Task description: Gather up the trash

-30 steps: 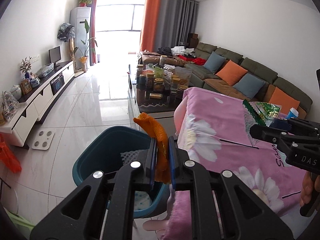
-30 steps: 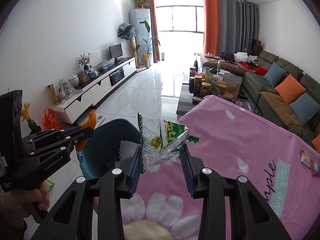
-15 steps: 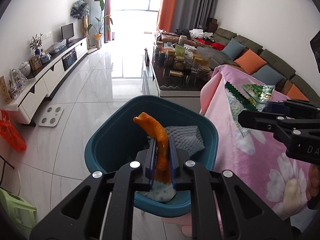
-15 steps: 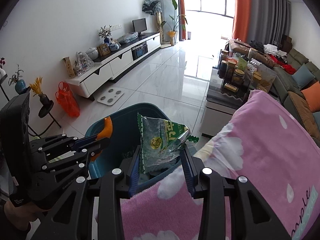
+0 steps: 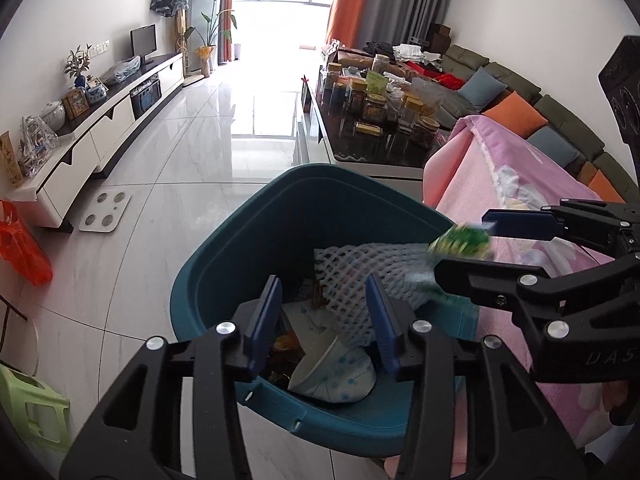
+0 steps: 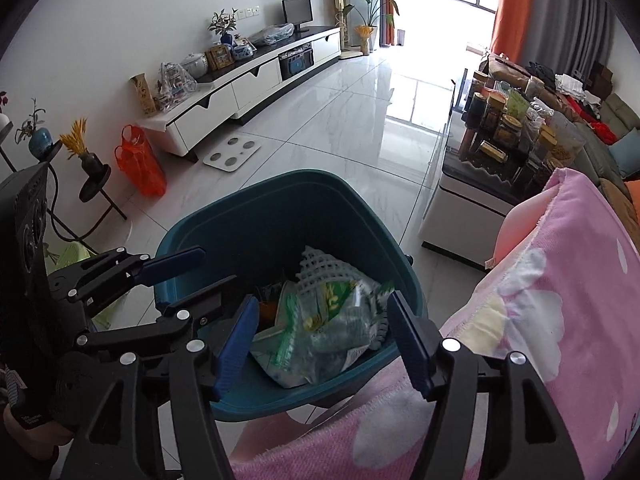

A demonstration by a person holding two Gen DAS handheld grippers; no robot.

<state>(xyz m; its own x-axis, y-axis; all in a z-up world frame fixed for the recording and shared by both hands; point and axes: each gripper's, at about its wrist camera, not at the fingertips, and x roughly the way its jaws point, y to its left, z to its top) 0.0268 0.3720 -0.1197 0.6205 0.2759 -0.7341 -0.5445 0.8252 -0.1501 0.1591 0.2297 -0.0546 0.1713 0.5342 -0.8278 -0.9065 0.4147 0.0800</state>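
Note:
A teal bin (image 5: 224,264) stands on the floor beside the pink-covered table; it also shows in the right wrist view (image 6: 280,200). My left gripper (image 5: 324,316) is open and empty above the bin. The orange peel (image 5: 286,342) lies inside, next to white foam netting (image 5: 352,272) and a paper bowl (image 5: 332,372). My right gripper (image 6: 322,330) is open over the bin's right side. The green snack wrapper (image 6: 320,328) is blurred between its jaws, falling into the bin; it shows blurred in the left wrist view (image 5: 460,240).
The pink floral cloth (image 6: 560,320) covers the table at the right. A dark coffee table with jars (image 5: 380,120) stands behind the bin. A white TV cabinet (image 5: 100,136), a floor scale (image 5: 106,218), an orange bag (image 5: 24,248) and a green stool (image 5: 28,412) are at the left.
Both grippers moved over the bin and opened. The orange peel dropped from the left gripper into the bin. The right gripper let go of the green wrapper, which is falling.

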